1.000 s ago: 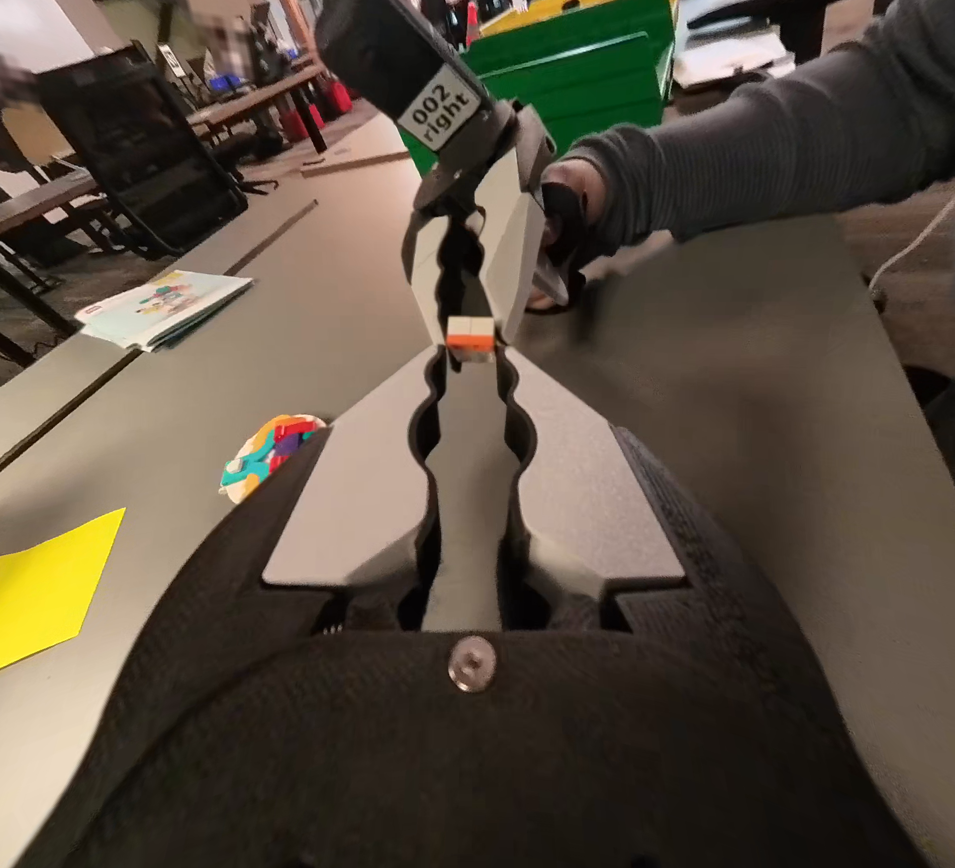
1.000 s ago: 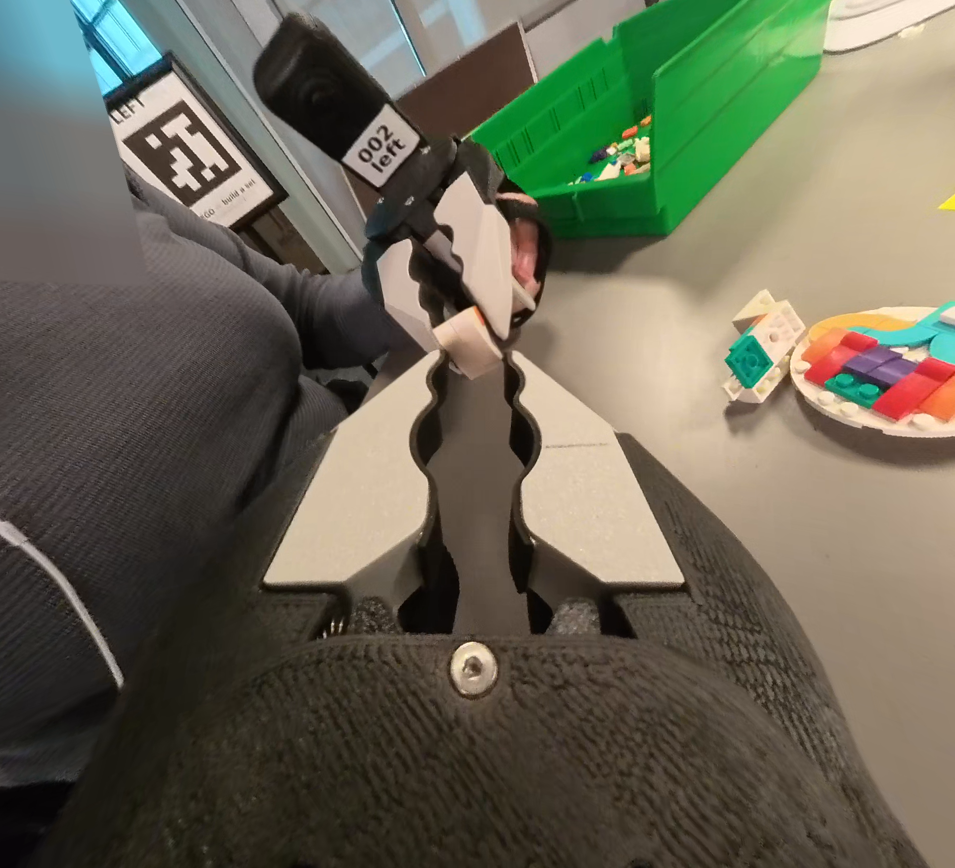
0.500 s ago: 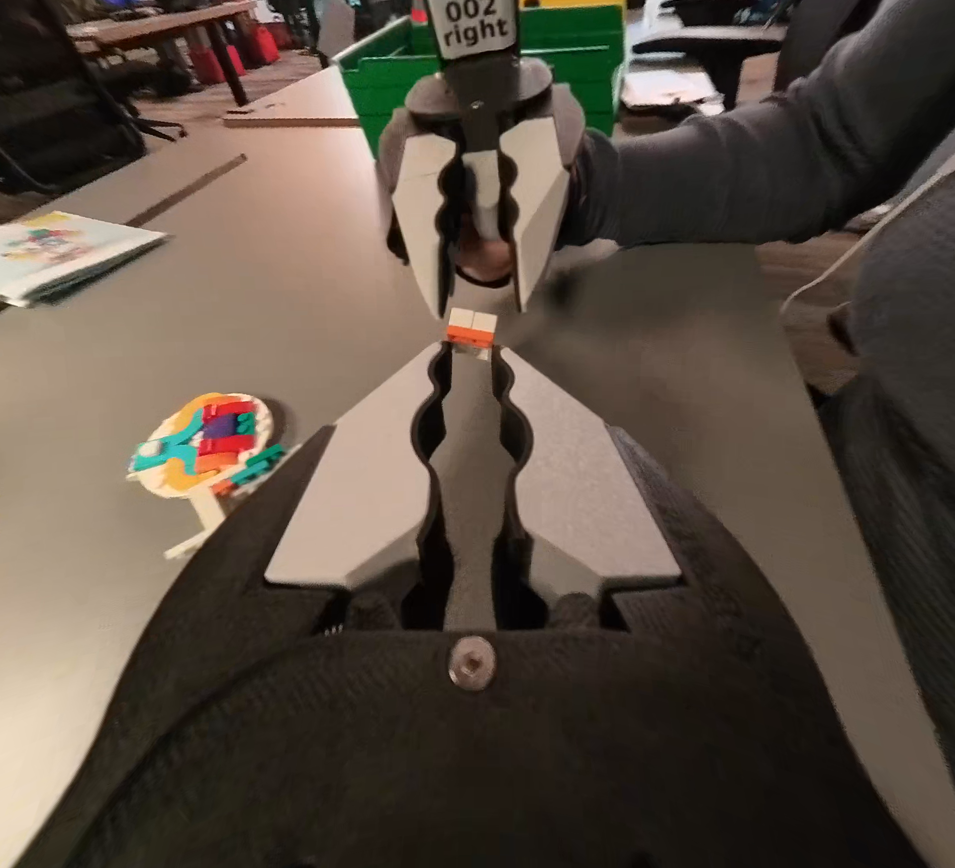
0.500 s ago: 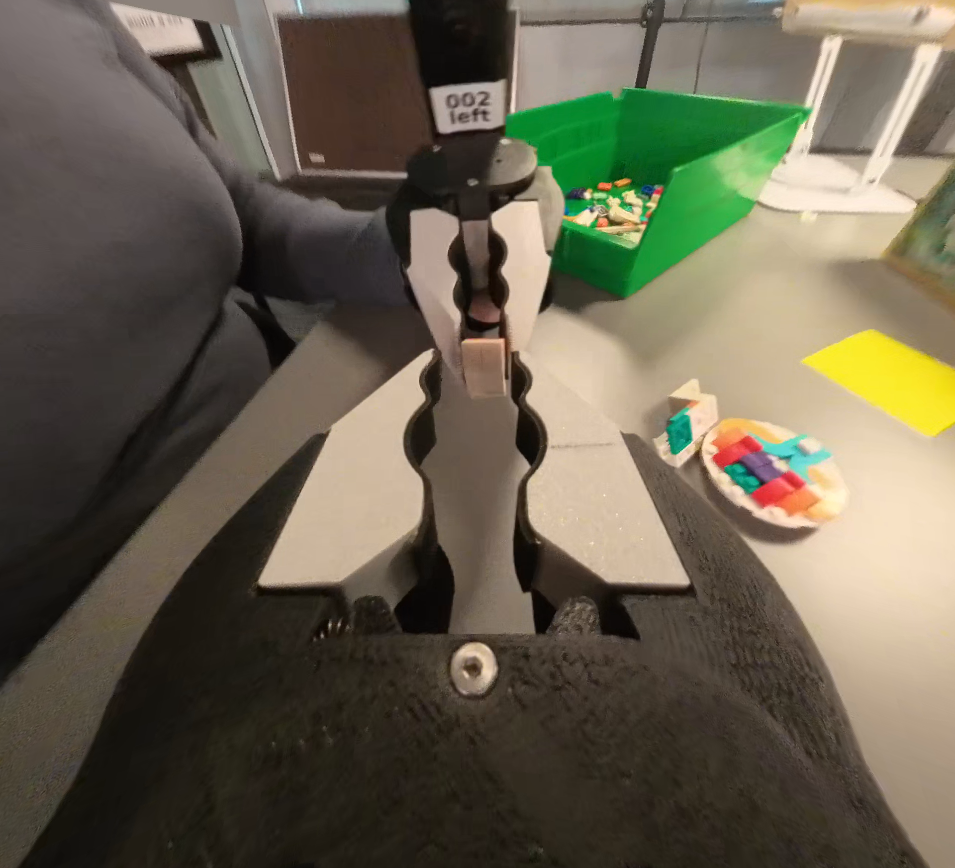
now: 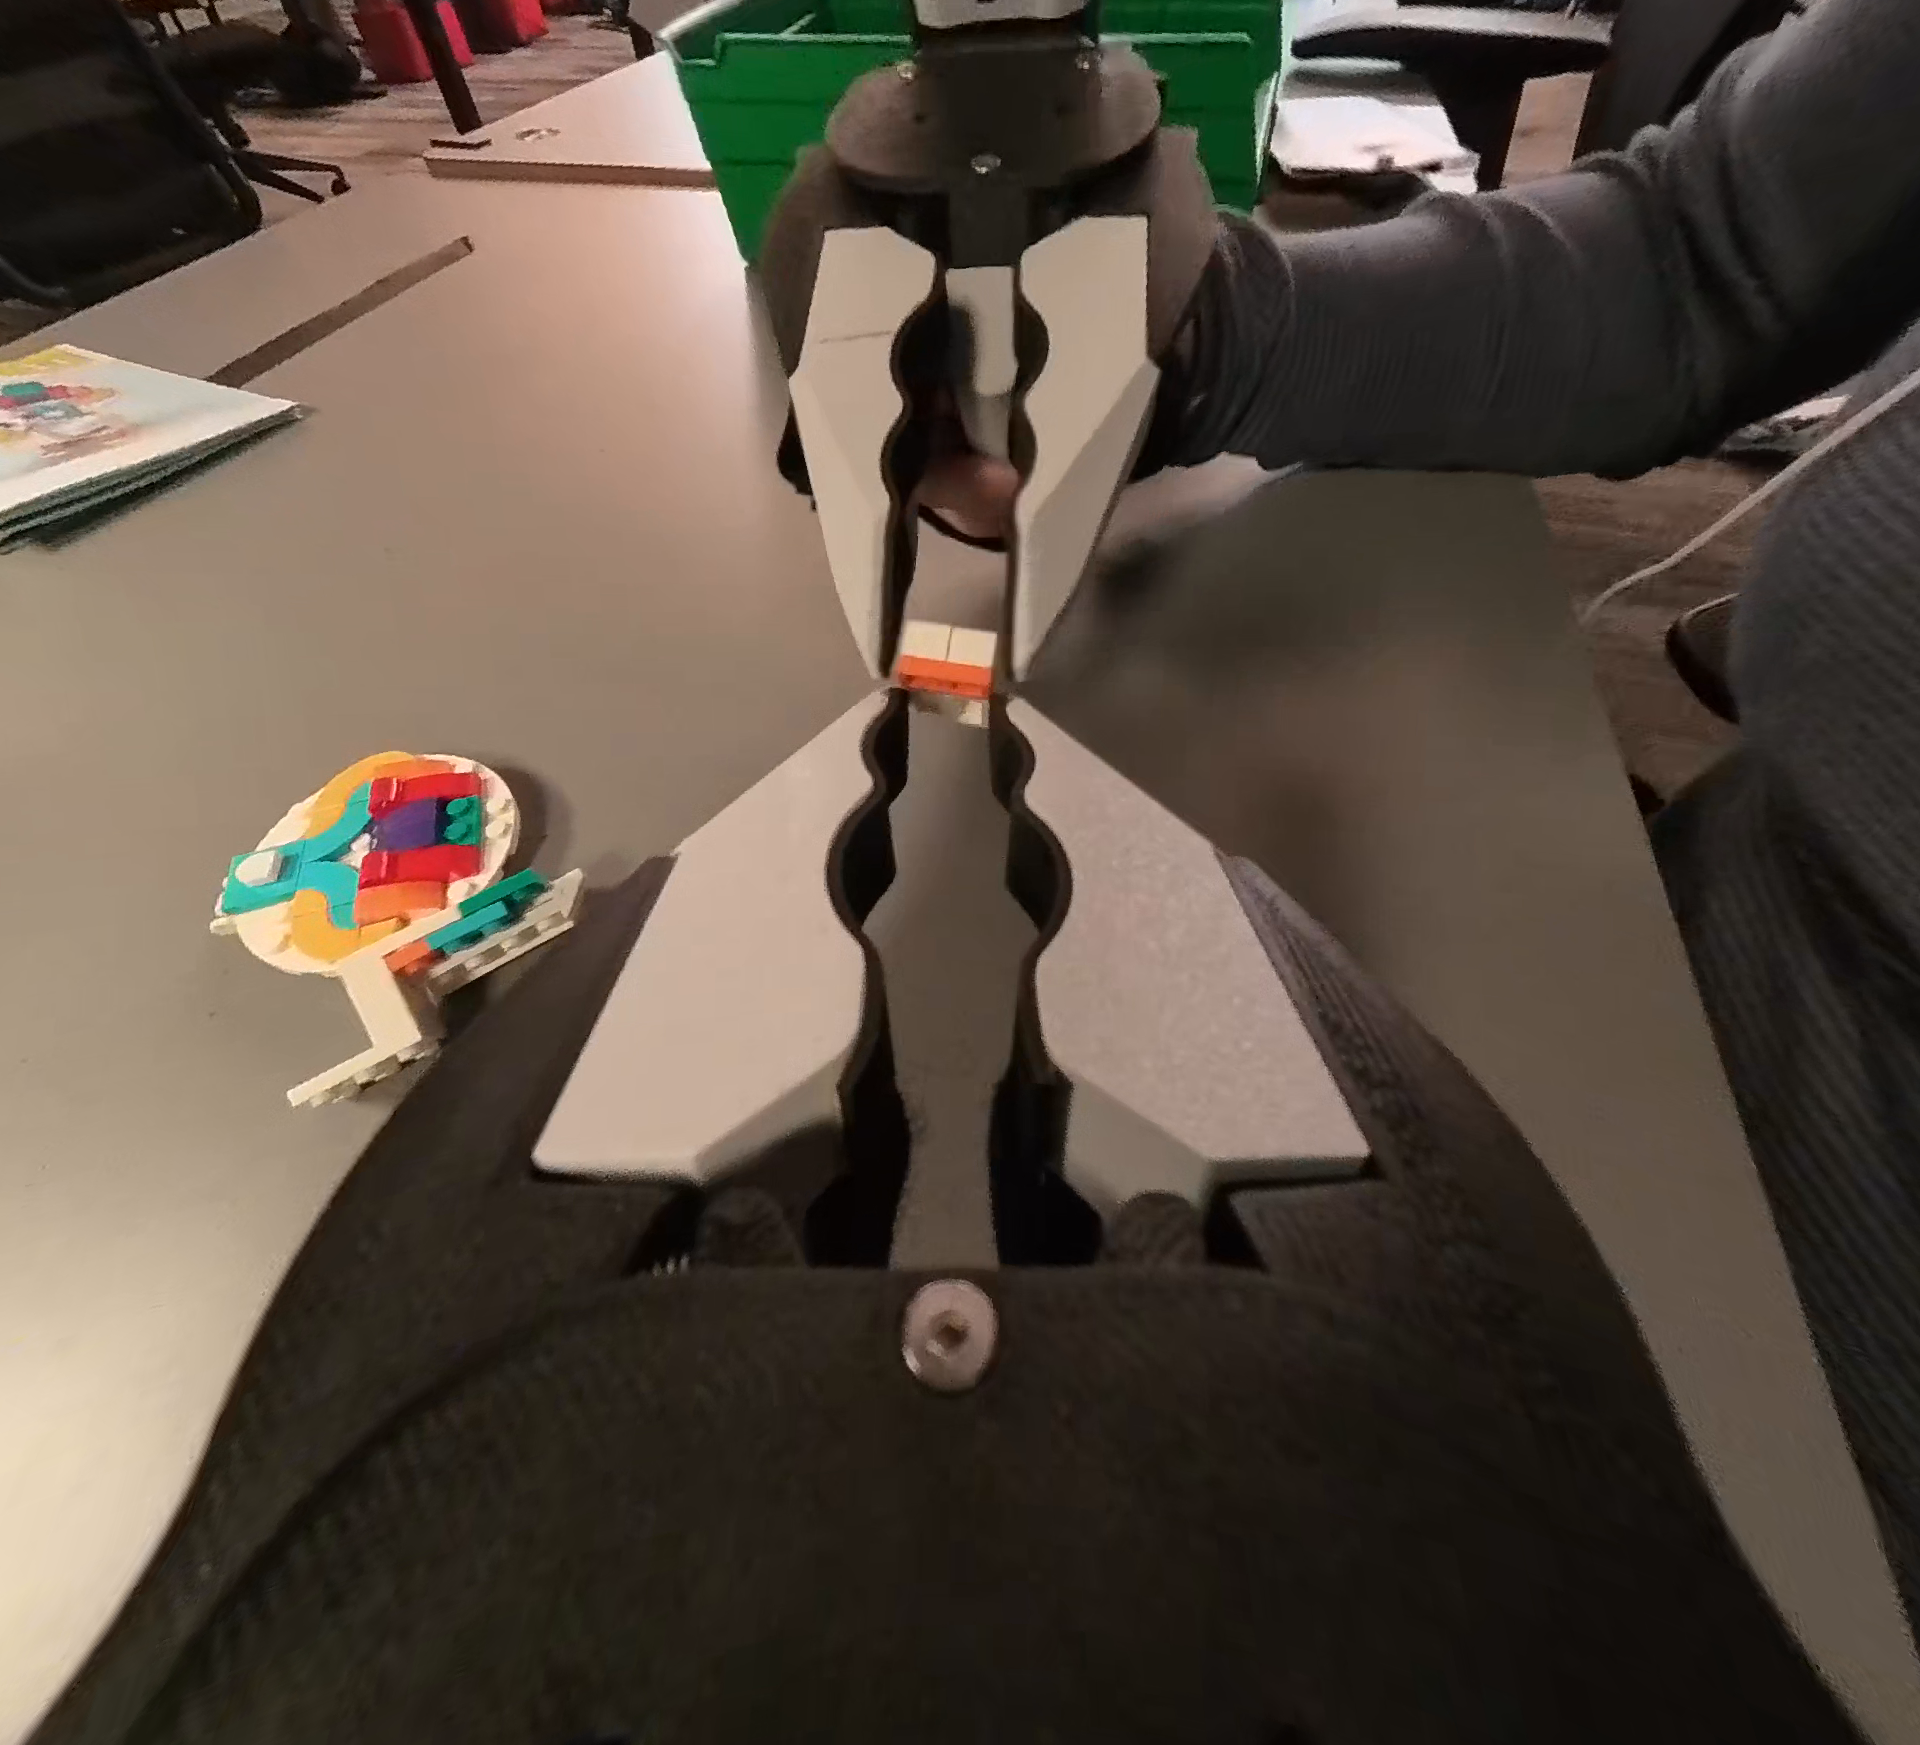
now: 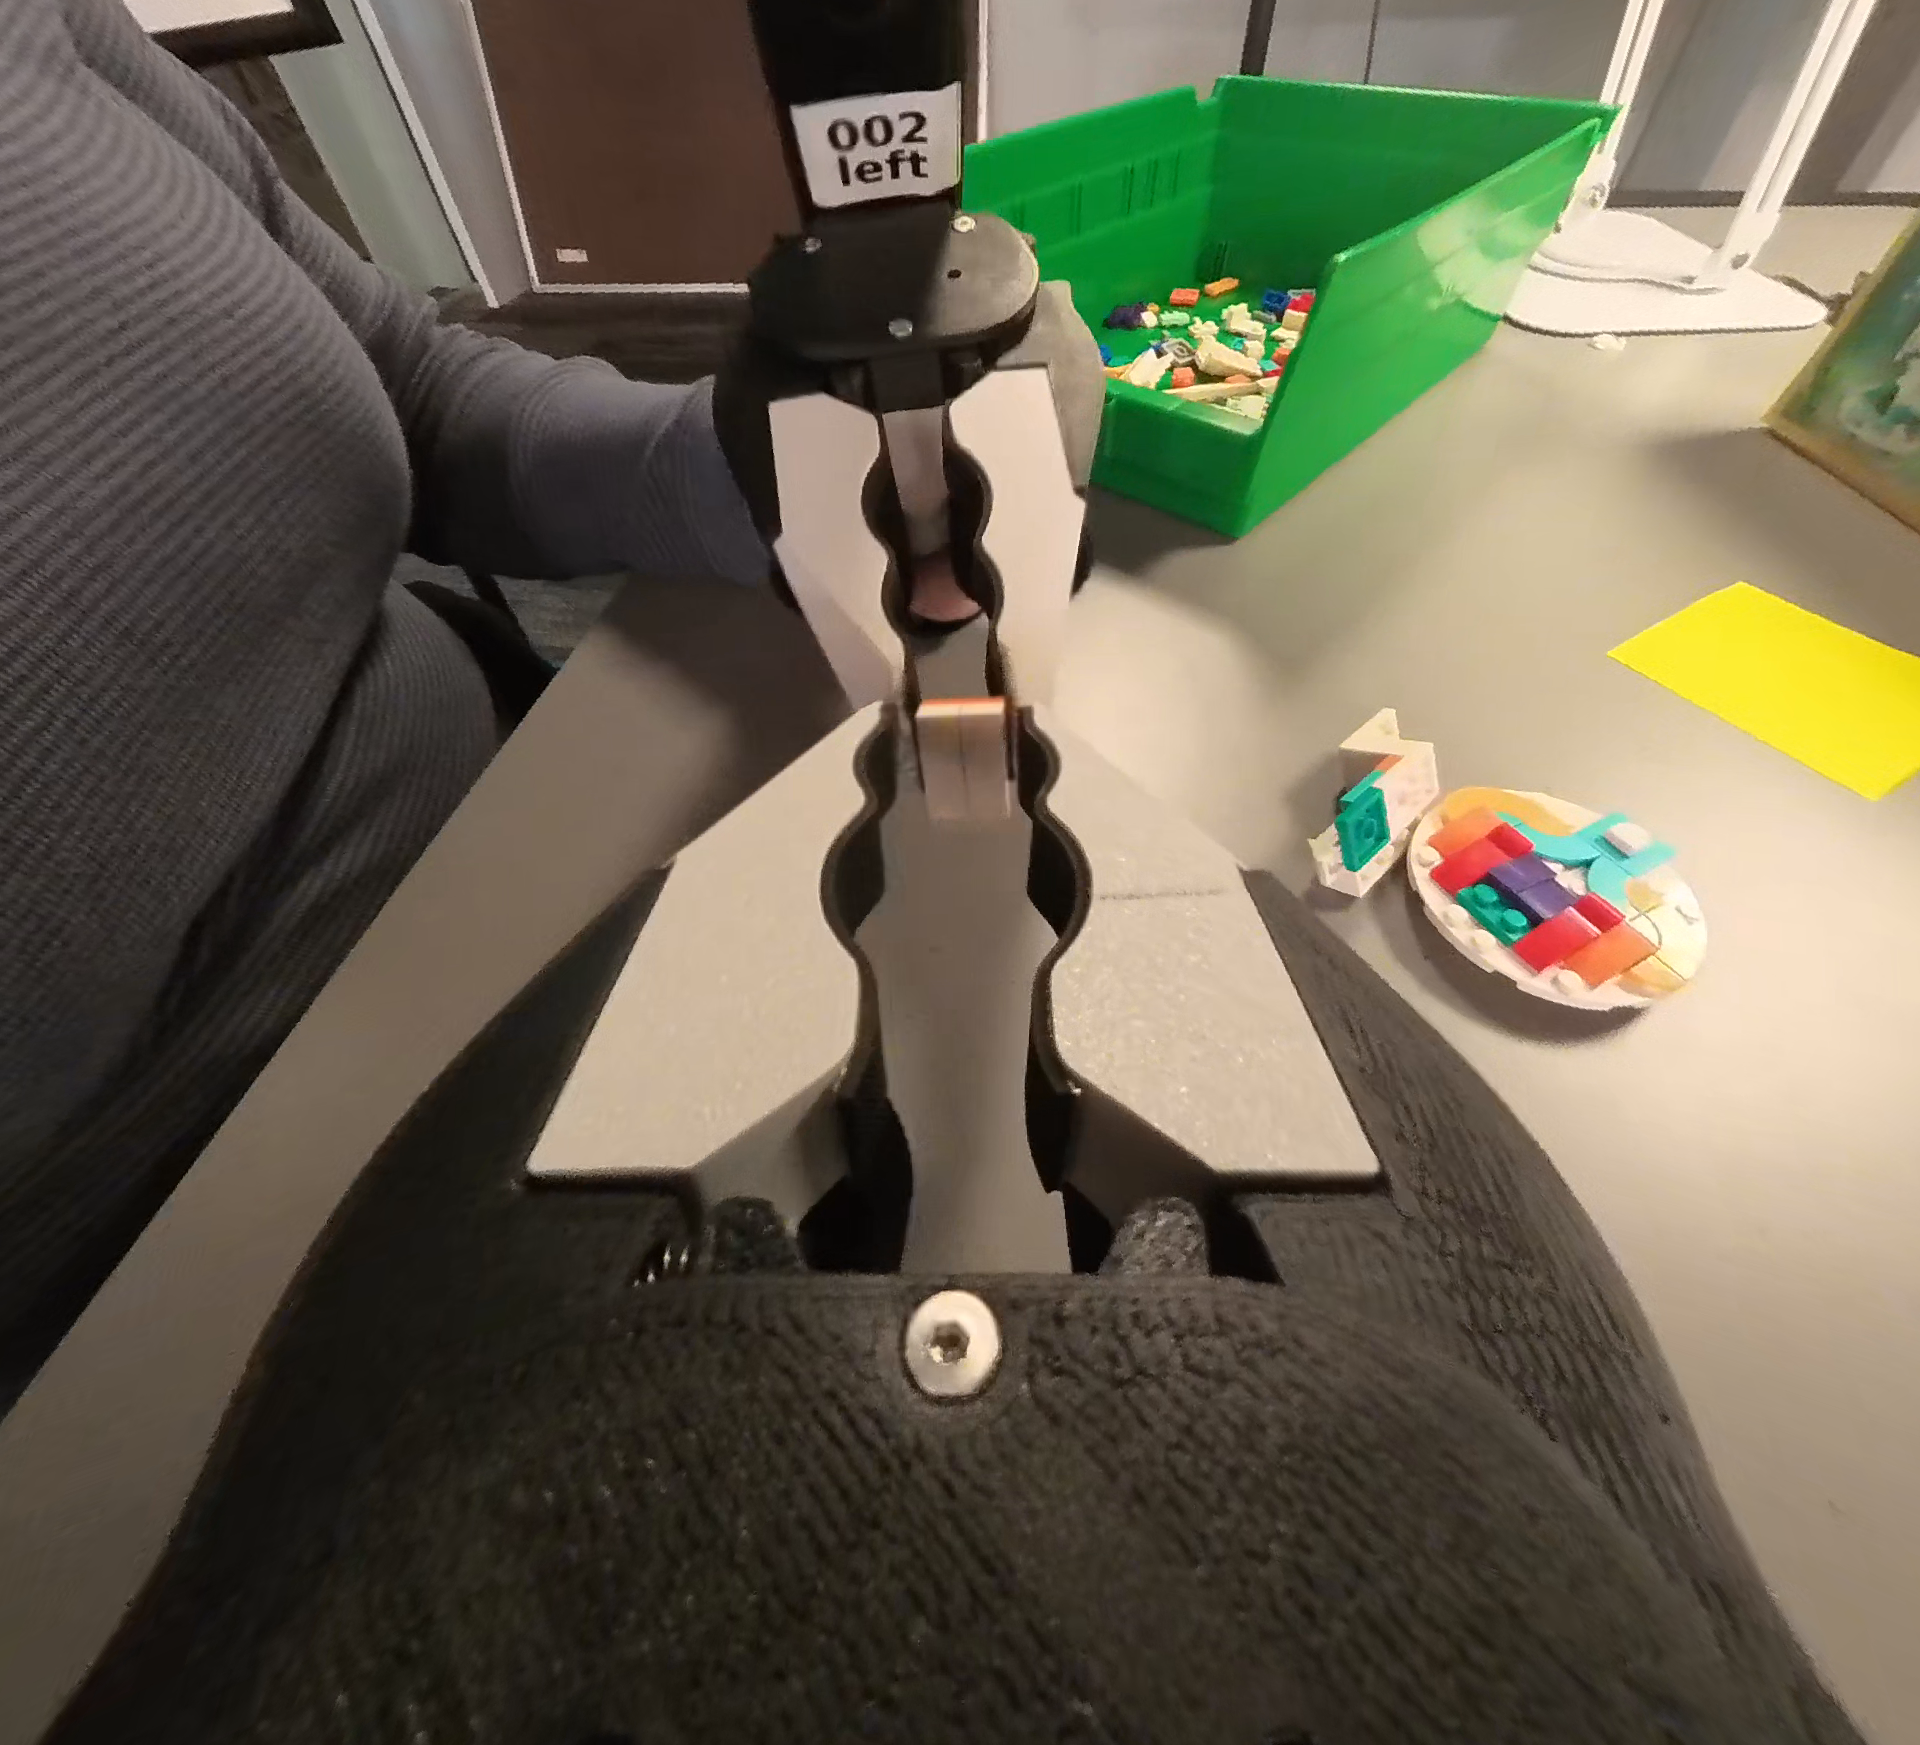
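grey table (image 5: 520, 552): we log both grippers, left (image 5: 943, 708) and right (image 6: 961, 719), clenched on one brick stack (image 5: 945, 669); light, rigid, likely snaps apart.

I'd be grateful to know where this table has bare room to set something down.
Free: the grey stretch between the booklet and the round brick model; also between the green bin and the yellow sheet. Crowded: mid-table, where the left gripper and right gripper meet on a small brick stack.
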Motion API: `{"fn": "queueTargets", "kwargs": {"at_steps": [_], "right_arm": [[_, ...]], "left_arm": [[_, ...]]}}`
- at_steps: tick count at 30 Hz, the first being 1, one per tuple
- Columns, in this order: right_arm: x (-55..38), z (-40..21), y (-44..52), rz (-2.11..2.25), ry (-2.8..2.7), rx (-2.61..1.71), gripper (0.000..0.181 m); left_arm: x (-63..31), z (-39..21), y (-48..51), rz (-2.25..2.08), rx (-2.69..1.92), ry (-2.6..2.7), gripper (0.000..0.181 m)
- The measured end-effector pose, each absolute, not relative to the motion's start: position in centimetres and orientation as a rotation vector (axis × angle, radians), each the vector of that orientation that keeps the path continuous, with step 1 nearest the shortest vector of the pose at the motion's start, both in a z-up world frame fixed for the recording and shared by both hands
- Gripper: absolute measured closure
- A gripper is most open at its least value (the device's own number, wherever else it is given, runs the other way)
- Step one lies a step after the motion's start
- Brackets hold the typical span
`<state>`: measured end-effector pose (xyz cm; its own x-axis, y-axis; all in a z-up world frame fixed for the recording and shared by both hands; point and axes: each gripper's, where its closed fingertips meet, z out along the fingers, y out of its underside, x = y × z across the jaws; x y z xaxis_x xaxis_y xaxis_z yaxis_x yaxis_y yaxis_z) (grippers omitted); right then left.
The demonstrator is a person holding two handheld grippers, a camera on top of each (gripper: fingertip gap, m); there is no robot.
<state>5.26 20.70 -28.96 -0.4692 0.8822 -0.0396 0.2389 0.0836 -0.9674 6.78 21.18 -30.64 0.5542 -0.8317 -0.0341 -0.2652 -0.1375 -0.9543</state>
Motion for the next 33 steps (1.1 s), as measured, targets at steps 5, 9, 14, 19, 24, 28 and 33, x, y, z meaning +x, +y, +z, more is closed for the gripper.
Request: {"fn": "queueTargets", "kwargs": {"at_steps": [5,9,14,19,24,28,33], "right_arm": [[5.3,-29.2,20.7,1.394,-1.796,-1.102,0.168],[5.8,-28.0,20.4,1.48,-1.768,-1.055,0.168],[6.0,-27.4,20.1,1.521,-1.751,-1.018,0.168],[5.9,-27.3,19.9,1.546,-1.742,-1.023,0.168],[5.9,-26.8,20.3,1.482,-1.711,-0.964,0.168],[6.0,-26.4,19.9,1.55,-1.693,-0.969,0.168],[5.9,-26.1,20.0,1.676,-1.638,-1.026,0.168]], "left_arm": [[6.7,-30.5,21.1,-0.664,-1.683,0.914,0.167],[7.1,-29.0,20.5,-0.744,-1.598,0.885,0.161],[6.7,-27.2,20.3,-0.829,-1.514,0.806,0.154],[6.8,-26.9,20.0,-0.828,-1.48,0.821,0.167],[6.7,-27.3,20.3,-0.949,-1.547,0.756,0.161],[6.9,-26.8,20.1,-0.952,-1.507,0.759,0.162],[6.7,-26.6,20.3,-0.926,-1.496,0.744,0.165]]}}
